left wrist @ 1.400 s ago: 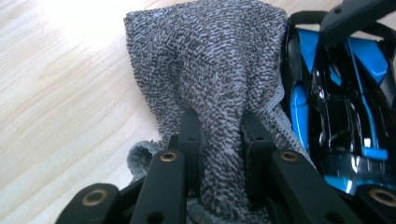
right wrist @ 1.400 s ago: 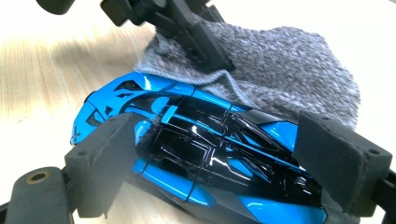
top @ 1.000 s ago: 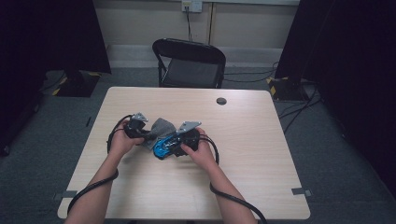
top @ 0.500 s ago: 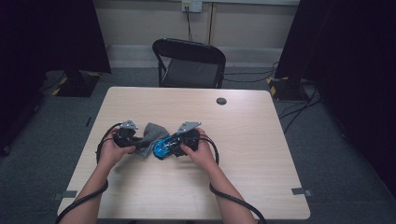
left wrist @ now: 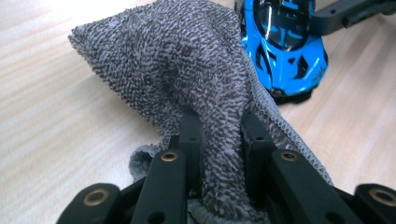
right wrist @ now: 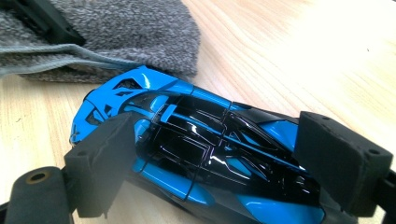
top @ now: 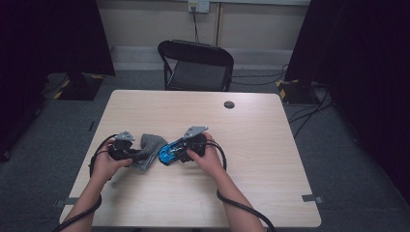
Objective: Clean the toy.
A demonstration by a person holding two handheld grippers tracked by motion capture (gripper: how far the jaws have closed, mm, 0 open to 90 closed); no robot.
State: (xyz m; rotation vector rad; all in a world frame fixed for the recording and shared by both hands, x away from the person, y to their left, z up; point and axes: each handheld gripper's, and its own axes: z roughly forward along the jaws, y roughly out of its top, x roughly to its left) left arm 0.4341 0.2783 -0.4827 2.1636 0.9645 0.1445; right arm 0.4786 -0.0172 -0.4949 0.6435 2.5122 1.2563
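Observation:
A blue and black toy car (right wrist: 196, 135) lies on the table between the foam pads (right wrist: 100, 158) of my right gripper (right wrist: 222, 158), which is shut on its sides. In the high view the car (top: 167, 153) points left from the right gripper (top: 175, 152). A grey terry cloth (left wrist: 177, 60) is pinched in my left gripper (left wrist: 219, 130), whose jaws stand close together on a fold of it. The cloth (top: 148, 149) hangs from the left gripper (top: 139, 155) just left of the car. In the left gripper view the car's nose (left wrist: 285, 42) sits beyond the cloth.
The wooden table (top: 270, 159) has a small black round disc (top: 229, 104) near its far edge. A black folding chair (top: 196, 65) stands behind the table. Cables trail from both grippers toward the near edge.
My left hand has moved left across the table with the cloth, drawing it off the car. The right hand and the car have stayed put.

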